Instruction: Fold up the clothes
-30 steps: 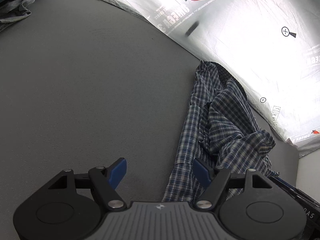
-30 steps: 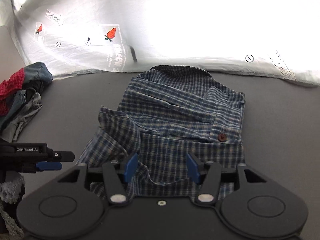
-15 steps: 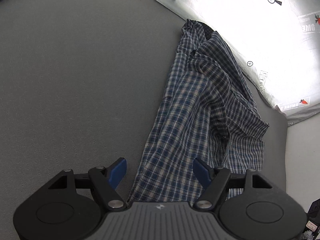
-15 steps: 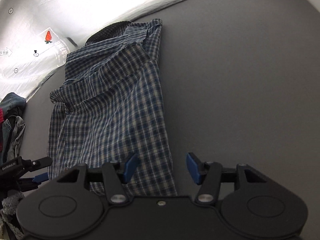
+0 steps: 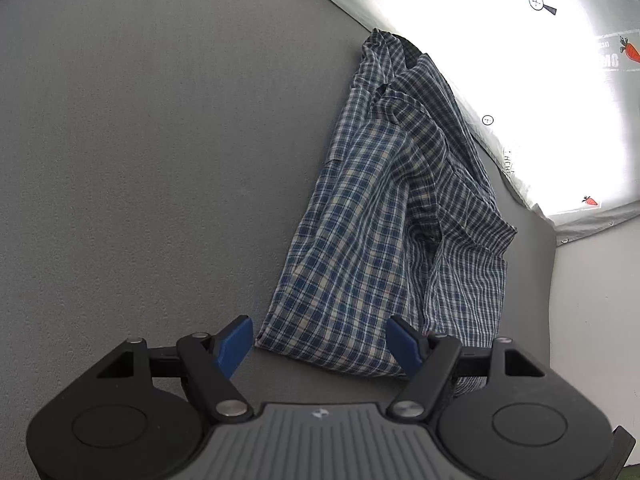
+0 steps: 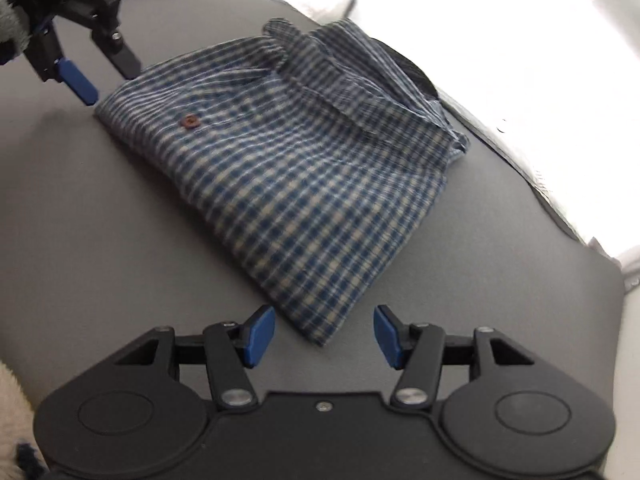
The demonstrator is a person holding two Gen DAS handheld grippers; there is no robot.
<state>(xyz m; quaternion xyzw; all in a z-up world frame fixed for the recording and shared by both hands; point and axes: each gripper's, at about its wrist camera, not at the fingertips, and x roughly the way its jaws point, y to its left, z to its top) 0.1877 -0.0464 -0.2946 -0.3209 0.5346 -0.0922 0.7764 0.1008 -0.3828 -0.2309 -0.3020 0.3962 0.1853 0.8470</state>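
A blue-and-white plaid shirt (image 6: 304,168) lies partly folded on the grey table (image 5: 140,160), close to the far edge where a bright printed sheet (image 5: 540,92) begins. The left gripper (image 5: 320,344) hangs over the shirt's near hem, jaws released with nothing between them. The right gripper (image 6: 324,334) stands just short of a corner of the shirt (a brown button (image 6: 190,121) shows on top), jaws likewise released and empty.
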